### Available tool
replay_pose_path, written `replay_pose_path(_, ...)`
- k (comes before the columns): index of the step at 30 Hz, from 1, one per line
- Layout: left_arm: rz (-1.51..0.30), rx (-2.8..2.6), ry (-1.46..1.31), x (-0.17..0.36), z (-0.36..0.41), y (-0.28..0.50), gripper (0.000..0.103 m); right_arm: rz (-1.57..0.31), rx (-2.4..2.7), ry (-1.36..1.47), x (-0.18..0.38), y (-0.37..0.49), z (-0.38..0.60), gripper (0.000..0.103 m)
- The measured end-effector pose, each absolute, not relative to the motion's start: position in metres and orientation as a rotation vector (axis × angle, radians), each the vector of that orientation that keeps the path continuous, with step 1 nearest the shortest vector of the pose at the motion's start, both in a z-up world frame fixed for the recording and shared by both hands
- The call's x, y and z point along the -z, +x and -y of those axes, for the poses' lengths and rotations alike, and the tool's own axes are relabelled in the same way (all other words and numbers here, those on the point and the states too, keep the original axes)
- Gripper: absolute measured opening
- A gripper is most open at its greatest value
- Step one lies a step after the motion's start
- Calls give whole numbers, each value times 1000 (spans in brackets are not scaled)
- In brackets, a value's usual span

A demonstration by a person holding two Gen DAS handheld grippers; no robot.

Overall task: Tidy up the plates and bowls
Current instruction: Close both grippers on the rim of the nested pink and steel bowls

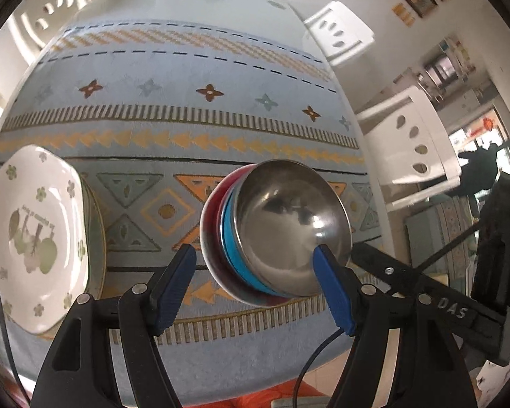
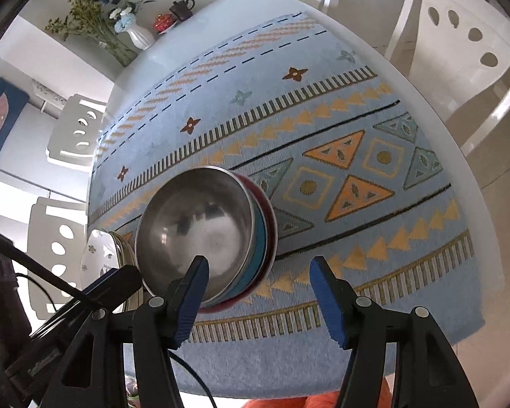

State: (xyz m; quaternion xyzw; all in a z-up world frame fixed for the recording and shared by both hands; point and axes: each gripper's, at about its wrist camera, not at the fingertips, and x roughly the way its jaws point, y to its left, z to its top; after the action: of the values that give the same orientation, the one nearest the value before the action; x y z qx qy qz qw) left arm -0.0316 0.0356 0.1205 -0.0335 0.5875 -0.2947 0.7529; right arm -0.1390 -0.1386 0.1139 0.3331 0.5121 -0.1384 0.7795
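While both grippers hover w/ fingers apart and nothing clamped, the bowl stack (image 1: 275,227) (steel inside blue inside red) sits on the patterned cloth (image 1: 193,119): left gripper (image 1: 255,285) straddles its near-left rim, right gripper (image 2: 258,292) has it by its left finger. Plates (image 1: 34,238) lie left of the left gripper's fingers.

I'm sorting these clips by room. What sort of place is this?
Probably a home dining room: a table under a patterned tablecloth, white chairs around it, and a vase of flowers with a teapot at the far end.

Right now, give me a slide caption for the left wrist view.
Open left gripper straddles the rim of the nested steel bowls on the patterned cloth; flowered plates stacked at left.
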Motion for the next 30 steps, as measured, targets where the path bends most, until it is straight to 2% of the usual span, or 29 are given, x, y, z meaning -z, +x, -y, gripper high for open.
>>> replay_pose_path(5,-1258,595,-88,-129,-42,-36,69,-1085,242,648,-127,-127,145,60)
replay_pose_path(9,-1280,572,-89,-120,-40,-31,69,-1128,163,570,-115,-111,138,62)
replay_pose_path(14,-1305,548,-118,-101,-37,-24,68,-1208,92,639,-82,-100,138,62)
replay_pose_path(24,-1337,507,-169,-73,-35,-16,67,-1207,44,718,-53,-96,152,62)
replay_pose_path(30,-1311,495,-95,-67,-25,-16,55,-1190,-32,777,-38,-87,158,62)
